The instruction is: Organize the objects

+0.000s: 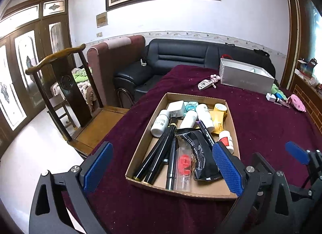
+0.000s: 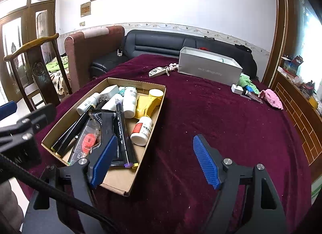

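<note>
A shallow cardboard tray [image 1: 140,149] [image 2: 155,109] sits on the maroon tablecloth [image 1: 271,129] [image 2: 201,113]. It holds several white bottles [image 1: 160,123] [image 2: 141,131], black markers [image 1: 159,153] [image 2: 122,133], a black sachet [image 1: 199,153], a yellow pouch [image 2: 148,104] and a clear packet with a red part [image 2: 88,140]. My left gripper [image 1: 163,168] is open and empty, held just above the tray's near end. My right gripper [image 2: 155,162] is open and empty, above the tray's right near corner and the cloth.
A grey box [image 1: 245,78] [image 2: 209,69] stands at the table's far side, with a key fob [image 1: 204,85] [image 2: 158,71] left of it. A white charger [image 2: 237,89], green and pink items [image 2: 271,97] lie at the far right. A wooden chair [image 1: 66,97] and black sofa [image 1: 181,57] stand beyond the table.
</note>
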Tool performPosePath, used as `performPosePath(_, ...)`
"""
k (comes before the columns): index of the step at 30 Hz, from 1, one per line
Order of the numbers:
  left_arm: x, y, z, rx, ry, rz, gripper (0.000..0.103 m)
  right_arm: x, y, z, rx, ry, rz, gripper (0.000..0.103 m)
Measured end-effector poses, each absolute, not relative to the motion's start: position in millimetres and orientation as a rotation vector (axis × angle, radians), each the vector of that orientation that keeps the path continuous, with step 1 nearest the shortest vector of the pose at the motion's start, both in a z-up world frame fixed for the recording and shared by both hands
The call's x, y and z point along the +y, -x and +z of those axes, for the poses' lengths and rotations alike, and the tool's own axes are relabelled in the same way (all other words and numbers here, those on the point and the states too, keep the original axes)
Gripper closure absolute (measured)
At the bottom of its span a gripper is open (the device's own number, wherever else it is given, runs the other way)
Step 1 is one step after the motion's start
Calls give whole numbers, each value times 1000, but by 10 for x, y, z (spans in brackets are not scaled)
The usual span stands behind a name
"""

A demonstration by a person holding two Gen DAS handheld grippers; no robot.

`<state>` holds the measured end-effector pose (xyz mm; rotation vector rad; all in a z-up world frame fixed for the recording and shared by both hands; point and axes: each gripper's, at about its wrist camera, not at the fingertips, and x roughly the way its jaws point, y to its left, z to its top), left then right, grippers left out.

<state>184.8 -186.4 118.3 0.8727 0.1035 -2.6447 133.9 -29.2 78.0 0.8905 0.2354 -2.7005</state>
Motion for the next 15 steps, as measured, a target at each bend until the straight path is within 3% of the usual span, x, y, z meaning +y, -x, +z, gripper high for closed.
performPosePath(15, -1897, -1849, 1110, 83, -898, -2610, 6, -361, -1387, 763, 278, -894, -2704, 24)
